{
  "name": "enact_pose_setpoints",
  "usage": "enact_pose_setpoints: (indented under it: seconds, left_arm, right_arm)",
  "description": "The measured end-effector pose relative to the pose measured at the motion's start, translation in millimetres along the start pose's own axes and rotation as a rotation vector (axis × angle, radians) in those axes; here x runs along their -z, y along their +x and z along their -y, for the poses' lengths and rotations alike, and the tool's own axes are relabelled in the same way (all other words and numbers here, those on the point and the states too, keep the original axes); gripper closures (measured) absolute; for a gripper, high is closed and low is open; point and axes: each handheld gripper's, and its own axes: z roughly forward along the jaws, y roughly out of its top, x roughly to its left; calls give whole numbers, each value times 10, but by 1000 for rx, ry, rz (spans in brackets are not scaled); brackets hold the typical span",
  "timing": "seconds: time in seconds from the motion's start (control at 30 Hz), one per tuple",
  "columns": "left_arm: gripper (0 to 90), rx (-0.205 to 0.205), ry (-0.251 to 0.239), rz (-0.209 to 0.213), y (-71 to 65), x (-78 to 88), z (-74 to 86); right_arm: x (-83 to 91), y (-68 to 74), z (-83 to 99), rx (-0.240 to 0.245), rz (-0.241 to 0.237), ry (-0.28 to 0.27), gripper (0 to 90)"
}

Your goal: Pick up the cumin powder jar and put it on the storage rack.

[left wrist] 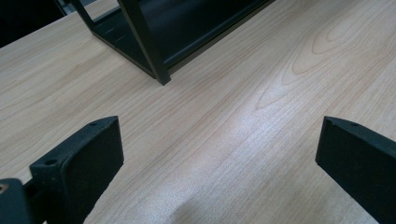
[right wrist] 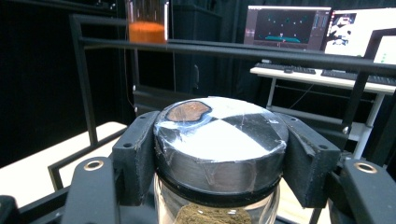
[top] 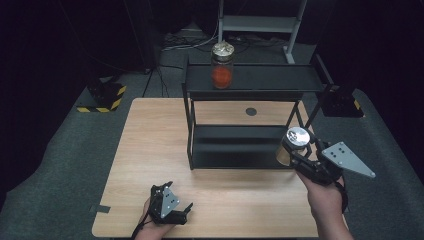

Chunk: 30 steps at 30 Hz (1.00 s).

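Glass jar (right wrist: 219,154) in raised right gripper (right wrist: 219,154)

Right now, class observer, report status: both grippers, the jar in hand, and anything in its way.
Right gripper shut on silver-lidded jar, held off the table beside the black shelf. Left gripper open, empty, low over the table. Orange-filled jar on top shelf, left end.

Floor: you see grey carpet (top: 75,145) around the table, dark toward the edges of the high view.
Table: your light wooden table (top: 150,150) fills the lower middle.
Top centre: a pale metal stand (top: 260,22), with cables (top: 180,42) on the floor just left of it.
Left and right: yellow-black striped blocks (top: 102,100).
Right gripper view, upper right: lit monitors (right wrist: 287,25) and a keyboard (right wrist: 285,70) on a white desk (right wrist: 322,79).
Walls: black all round.
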Motion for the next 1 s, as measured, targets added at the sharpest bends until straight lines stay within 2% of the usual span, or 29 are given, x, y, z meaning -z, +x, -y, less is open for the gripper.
enact_pose_setpoints:
  seconds: [0.2, 0.77, 1.0]
  left_arm:
    - [11, -3, 2, -2, -6, -2, -4]
    - [11, -5, -3, 3, 1, 2, 5]
    - [11, -3, -7, 4, 2, 3, 12]
  right_arm:
    - [-24, 1, -149, 23, 8, -17, 345]
    - [-127, -27, -477, 9, 14, -66, 345]
    - [-180, -32, -582, 22, 24, -80, 346]
